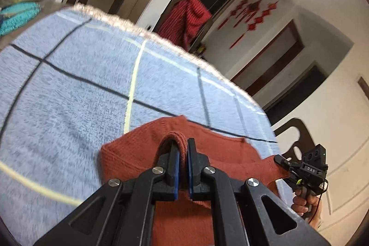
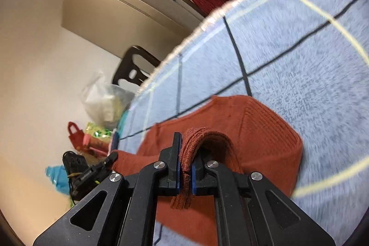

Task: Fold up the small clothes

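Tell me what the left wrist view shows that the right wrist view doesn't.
Only the left wrist view: red wall decorations, dark doorways, and the right hand-held gripper pinching the garment's far corner.

Only the right wrist view: a white plastic bag and a red tote beyond the table edge.

Both: the rust knit garment on the blue checked blanket, and a hand-held gripper shut on a fold of it, like the left hand-held gripper.

Rust-orange garment (image 1: 138, 144); blue grid-lined towel (image 1: 69, 89)

The rust-red garment's (image 1: 143, 149) lower part is hidden behind the left gripper (image 1: 183, 155). The blue checked blanket (image 2: 299, 75) is smeared by blur and cut off at the frame's edge.
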Tool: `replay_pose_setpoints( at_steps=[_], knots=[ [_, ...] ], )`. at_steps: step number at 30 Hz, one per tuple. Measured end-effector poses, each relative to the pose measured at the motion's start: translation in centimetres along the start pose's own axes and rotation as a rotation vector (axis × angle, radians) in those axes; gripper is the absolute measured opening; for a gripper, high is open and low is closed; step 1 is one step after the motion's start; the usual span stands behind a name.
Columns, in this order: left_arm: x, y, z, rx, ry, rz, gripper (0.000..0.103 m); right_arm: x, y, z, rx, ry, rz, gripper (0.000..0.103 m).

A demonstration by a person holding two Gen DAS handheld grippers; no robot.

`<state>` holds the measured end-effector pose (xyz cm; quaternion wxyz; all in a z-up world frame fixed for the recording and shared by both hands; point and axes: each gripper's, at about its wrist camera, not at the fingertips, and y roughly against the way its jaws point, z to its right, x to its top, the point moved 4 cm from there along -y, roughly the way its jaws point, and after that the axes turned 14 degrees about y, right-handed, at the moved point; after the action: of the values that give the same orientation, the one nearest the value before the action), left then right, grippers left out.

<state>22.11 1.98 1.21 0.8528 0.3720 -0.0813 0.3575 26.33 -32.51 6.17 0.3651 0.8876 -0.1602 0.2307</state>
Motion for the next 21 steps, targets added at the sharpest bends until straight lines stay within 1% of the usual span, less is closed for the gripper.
replay_pose_setpoints(
  at_steps=[1,2,3,4,6,9,11,12,14,15,18,21],
  knots=[
    [0.2,-0.7,-0.7,0.016,0.029,-0.018,0.007,0.0,-0.5,0.5,0.003,-0.02,-0.016,0.009],
    [0.4,-1.3,-1.4,0.022,0.058,-0.035,0.007,0.1,-0.9,1.0,0.003,-0.043,-0.028,0.012],
    [0.4,-1.6,-1.8,0.027,0.075,-0.041,0.007,0.0,-1.1,1.7,-0.005,-0.075,-0.029,0.019],
    [0.4,-1.7,-2.2,0.033,0.085,-0.039,0.007,0.0,-1.1,2.0,-0.009,-0.091,-0.023,0.022],
    [0.3,-1.6,-2.3,0.028,0.087,-0.039,0.008,0.1,-0.6,2.5,0.014,-0.115,0.004,0.025],
    [0.4,-1.3,-2.4,0.032,0.077,-0.028,0.008,0.4,0.2,3.0,0.051,-0.134,0.052,0.026],
    [0.6,-0.9,-2.3,0.029,0.084,-0.015,0.009,0.7,0.8,3.2,0.04,-0.14,0.083,0.027],
    [0.8,-0.8,-2.2,0.027,0.083,-0.005,0.01,0.8,1.1,3.2,0.028,-0.132,0.099,0.027],
    [1.3,-0.2,-2.1,0.04,0.078,0.031,0.02,1.2,1.7,2.8,0.016,-0.099,0.119,0.028],
    [1.8,0.2,-2.0,0.052,0.075,0.056,0.022,1.1,2.2,2.5,0.003,-0.081,0.121,0.028],
    [2.1,1.3,-2.2,0.05,0.082,0.089,0.022,0.9,2.8,1.2,-0.015,-0.001,0.119,0.027],
    [1.0,1.9,-1.9,0.063,0.047,0.088,0.023,0.0,3.1,0.1,-0.06,0.073,0.087,0.027]
  ],
)
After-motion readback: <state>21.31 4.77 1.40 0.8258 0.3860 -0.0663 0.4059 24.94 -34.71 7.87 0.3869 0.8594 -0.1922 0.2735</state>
